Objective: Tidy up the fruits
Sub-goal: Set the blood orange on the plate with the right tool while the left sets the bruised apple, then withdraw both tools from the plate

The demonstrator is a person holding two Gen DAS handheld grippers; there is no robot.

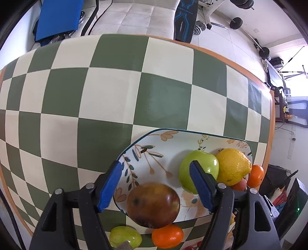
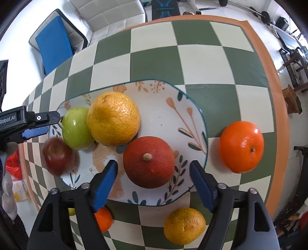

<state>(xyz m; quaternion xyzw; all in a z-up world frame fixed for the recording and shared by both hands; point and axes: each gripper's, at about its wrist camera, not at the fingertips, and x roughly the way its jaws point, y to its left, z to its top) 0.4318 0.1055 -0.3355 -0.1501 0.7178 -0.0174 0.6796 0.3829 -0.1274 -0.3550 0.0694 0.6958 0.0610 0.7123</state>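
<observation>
Surface: green-and-cream checked tablecloth (image 2: 157, 57) with orange border; white tiled floor, blue mat (image 1: 57, 17) and weights beyond.

Your left gripper (image 1: 156, 184): jaws wide apart, empty, hovering over the red apple (image 1: 153, 204) at the plate's (image 2: 169, 92) near rim.

Your right gripper (image 2: 153, 182): jaws apart, straddling the reddish-brown fruit (image 2: 149, 162), stem up, without touching.

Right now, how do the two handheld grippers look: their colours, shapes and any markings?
Both match. The left gripper and the right gripper each have black plastic arms with triangular cut-outs, silver round pivot bolts, and two flat fingers covered by blue textured pads. The right wrist view shows white "Robot.AI" lettering on the left gripper's black body.
</observation>
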